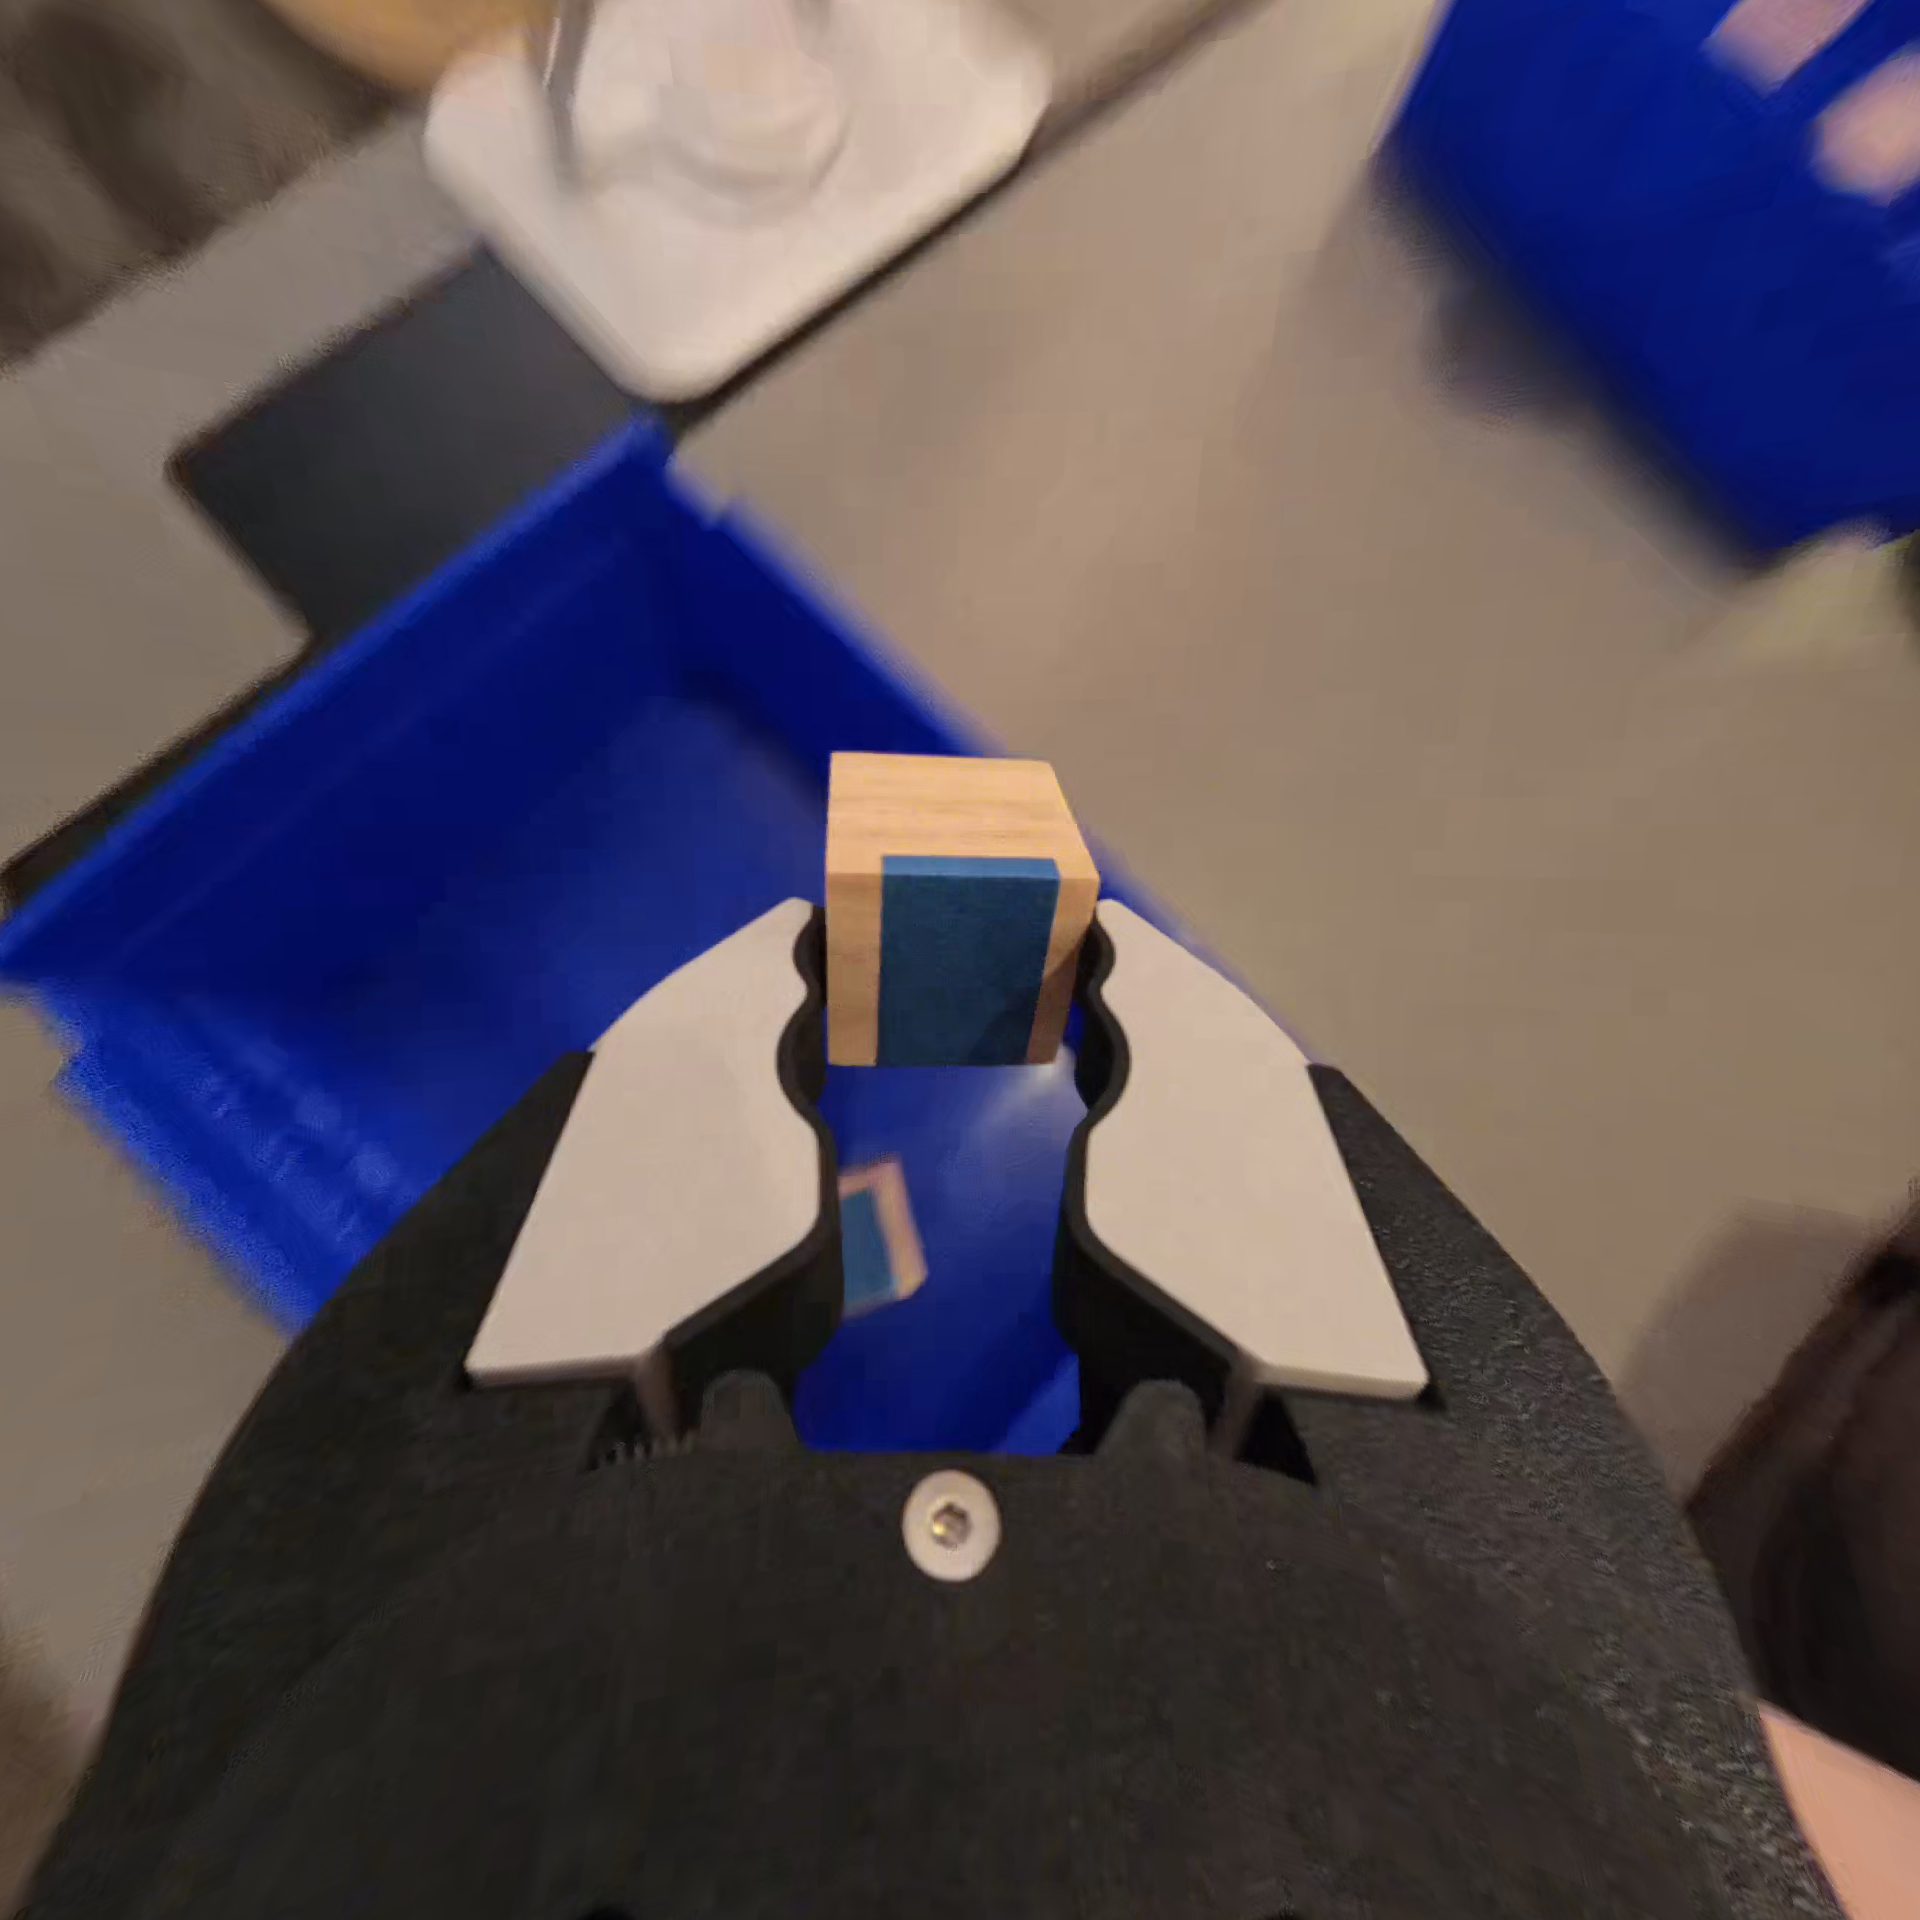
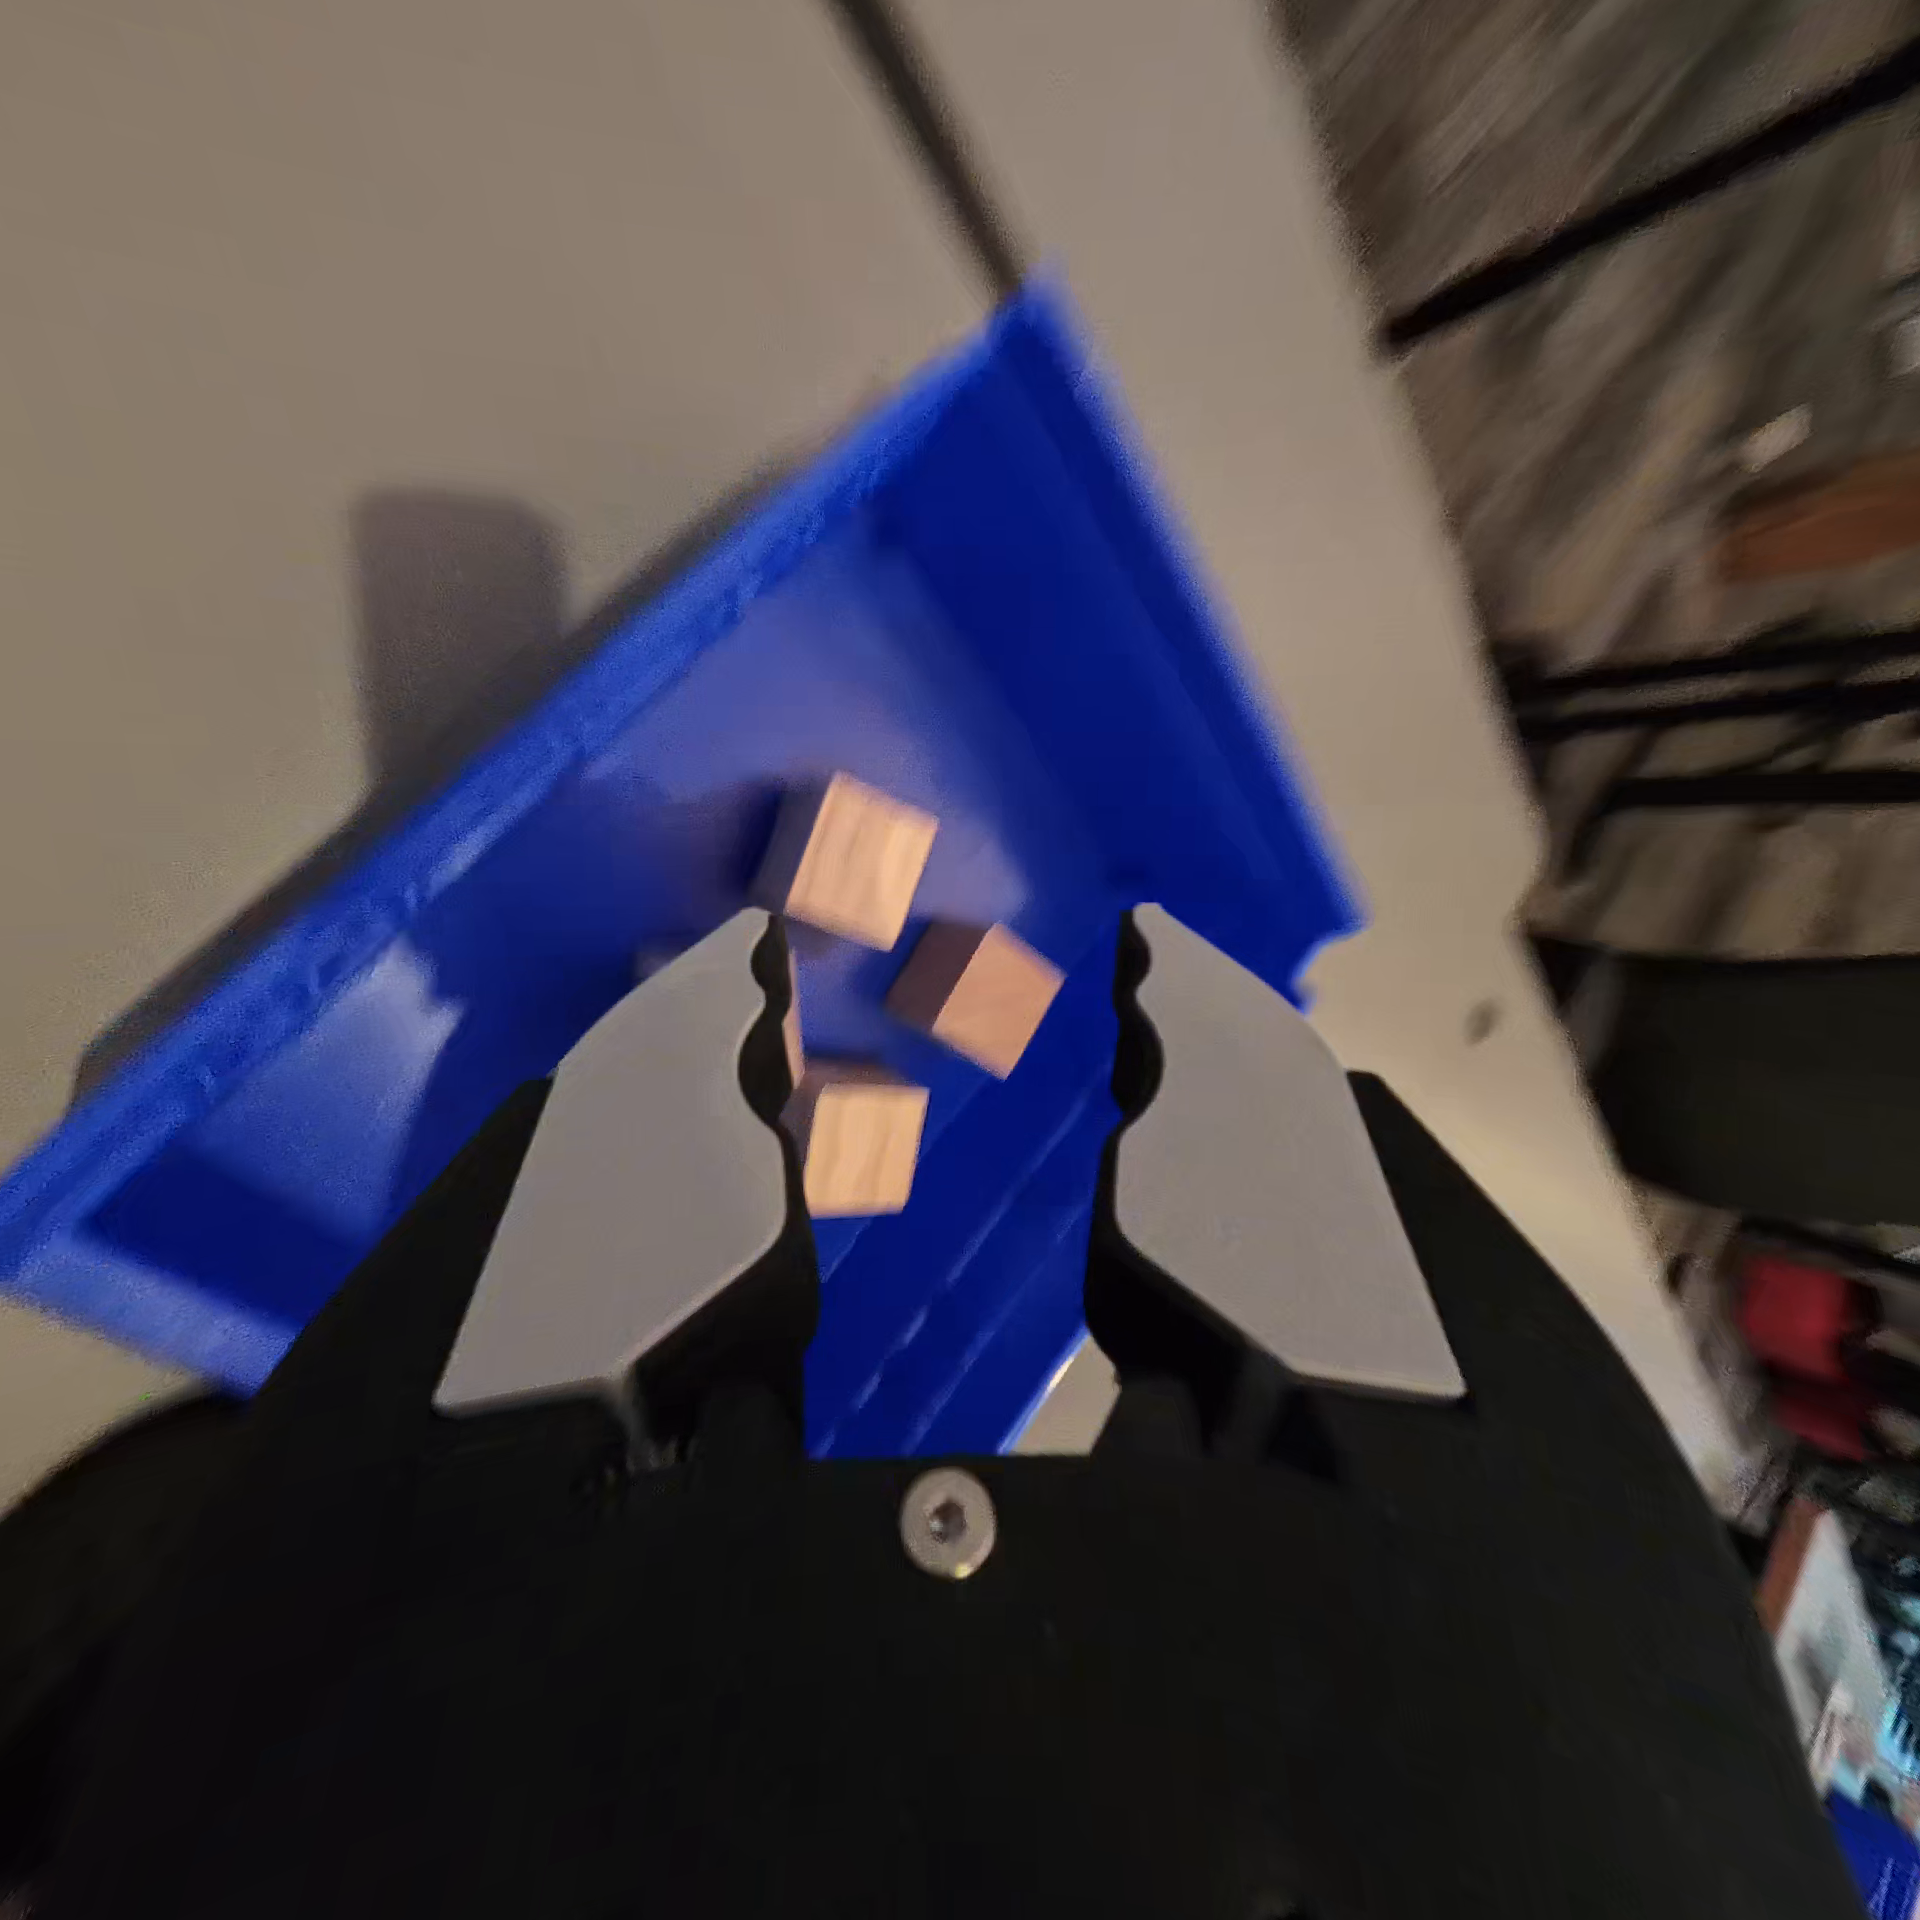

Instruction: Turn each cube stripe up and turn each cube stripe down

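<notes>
A: Item one, left side?

B: Left gripper [image 1: 961,961], fingers pinching a wooden cube [image 1: 956,914] by its two side faces. The cube's blue stripe [image 1: 961,961] faces the camera; the plain wood face is on top. The cube is held in the air above a blue bin [image 1: 416,831].

A: Contents of that bin?

B: One more cube [image 1: 878,1242], lying on the bin floor below the held cube, blue stripe showing, blurred.

A: Around that bin?

B: Grey table [image 1: 1247,623]. Behind the bin, a black flat sheet [image 1: 395,468]; farther back, a white square base [image 1: 748,187]. A second blue bin [image 1: 1683,260] stands well to the right, open table between the two.

A: Right side?

B: Right gripper [image 2: 948,935], fingers spread apart, nothing between them. It hovers above a blue bin [image 2: 1039,623] that holds three wooden cubes: top cube [image 2: 862,862], middle cube [image 2: 982,997], bottom cube [image 2: 862,1148]. Only plain wood faces show; the stripes cannot be seen. The three sit close together near the bin's middle, with free floor toward the long walls.

A: Markings, labels?

B: Raised moulding on the first bin's outer wall, too blurred to read. No brand legible on either gripper.

A: Edges?

B: The table edge runs just beyond the right-hand bin; past it, blurred clutter.
</notes>
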{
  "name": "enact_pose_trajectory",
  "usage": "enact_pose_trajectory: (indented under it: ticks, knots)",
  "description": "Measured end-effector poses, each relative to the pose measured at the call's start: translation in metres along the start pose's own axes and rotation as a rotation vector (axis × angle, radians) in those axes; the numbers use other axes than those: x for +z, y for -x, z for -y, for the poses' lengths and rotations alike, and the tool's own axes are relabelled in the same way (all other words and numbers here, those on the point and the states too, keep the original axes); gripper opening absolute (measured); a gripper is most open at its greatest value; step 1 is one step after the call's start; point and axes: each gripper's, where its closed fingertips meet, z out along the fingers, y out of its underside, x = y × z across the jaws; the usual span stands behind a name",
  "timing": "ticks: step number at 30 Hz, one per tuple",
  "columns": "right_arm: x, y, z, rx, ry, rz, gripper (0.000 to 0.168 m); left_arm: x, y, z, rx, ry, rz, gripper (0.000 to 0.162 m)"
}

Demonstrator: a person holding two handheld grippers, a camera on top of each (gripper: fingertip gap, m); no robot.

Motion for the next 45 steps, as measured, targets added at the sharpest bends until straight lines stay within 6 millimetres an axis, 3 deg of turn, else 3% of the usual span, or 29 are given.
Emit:
enact_pose_trajectory:
  ticks: [2, 4, 6, 8, 9, 12, 15, 22, 24, 29, 32, 34, 36, 38, 41, 43, 45]
  knots:
    - [-0.023, -0.004, 0.046, -0.028, -0.209, -0.117, 0.061, -0.016, -0.039, 0.039, 0.003, -0.207, -0.192, 0.046]
    - [-0.054, 0.011, 0.094, -0.094, -0.46, -0.175, 0.06, -0.028, -0.082, 0.069, 0.006, -0.343, -0.402, 0.046]
    - [-0.09, 0.051, 0.134, -0.223, -0.744, -0.168, 0.059, -0.029, -0.119, 0.083, 0.026, -0.366, -0.567, 0.046]
    - [-0.124, 0.1, 0.156, -0.354, -0.995, -0.11, 0.059, -0.017, -0.148, 0.084, 0.077, -0.32, -0.659, 0.045]
    - [-0.136, 0.116, 0.163, -0.382, -1.079, -0.122, 0.06, -0.012, -0.162, 0.086, 0.097, -0.307, -0.702, 0.045]
    - [-0.158, 0.152, 0.174, -0.441, -1.229, -0.136, 0.073, 0.0, -0.197, 0.089, 0.094, -0.263, -0.855, 0.045]
    - [-0.172, 0.177, 0.175, -0.496, -1.347, -0.139, 0.076, 0.013, -0.212, 0.091, 0.084, -0.233, -0.889, 0.045]
    - [-0.168, 0.186, 0.179, -0.501, -1.368, -0.199, 0.06, 0.013, -0.244, 0.086, 0.133, -0.188, -1.002, 0.045]
    - [-0.169, 0.187, 0.178, -0.506, -1.367, -0.201, 0.048, 0.009, -0.252, 0.084, 0.149, -0.186, -1.048, 0.046]
    - [-0.19, 0.197, 0.173, -0.517, -1.42, -0.121, 0.045, -0.009, -0.263, 0.076, 0.138, -0.132, -1.179, 0.049]
    - [-0.205, 0.181, 0.166, -0.492, -1.398, -0.039, 0.045, -0.019, -0.258, 0.08, 0.166, -0.193, -1.14, 0.055]
    - [-0.205, 0.142, 0.158, -0.422, -1.333, -0.048, 0.045, -0.023, -0.246, 0.084, 0.194, -0.253, -1.053, 0.057]
    - [-0.19, 0.088, 0.144, -0.258, -1.204, -0.011, 0.045, -0.029, -0.235, 0.089, 0.193, -0.307, -0.992, 0.055]
    - [-0.16, 0.031, 0.122, -0.003, -1.038, 0.061, 0.045, -0.032, -0.227, 0.092, 0.173, -0.329, -0.959, 0.052]
    - [-0.086, -0.027, 0.072, 0.357, -0.709, 0.161, 0.045, -0.026, -0.219, 0.092, 0.149, -0.314, -0.906, 0.051]
    - [-0.035, -0.047, 0.037, 0.508, -0.501, 0.184, 0.046, -0.02, -0.22, 0.089, 0.146, -0.283, -0.903, 0.05]
    - [-0.002, -0.041, 0.009, 0.541, -0.326, 0.274, 0.046, -0.014, -0.223, 0.087, 0.145, -0.251, -0.902, 0.049]
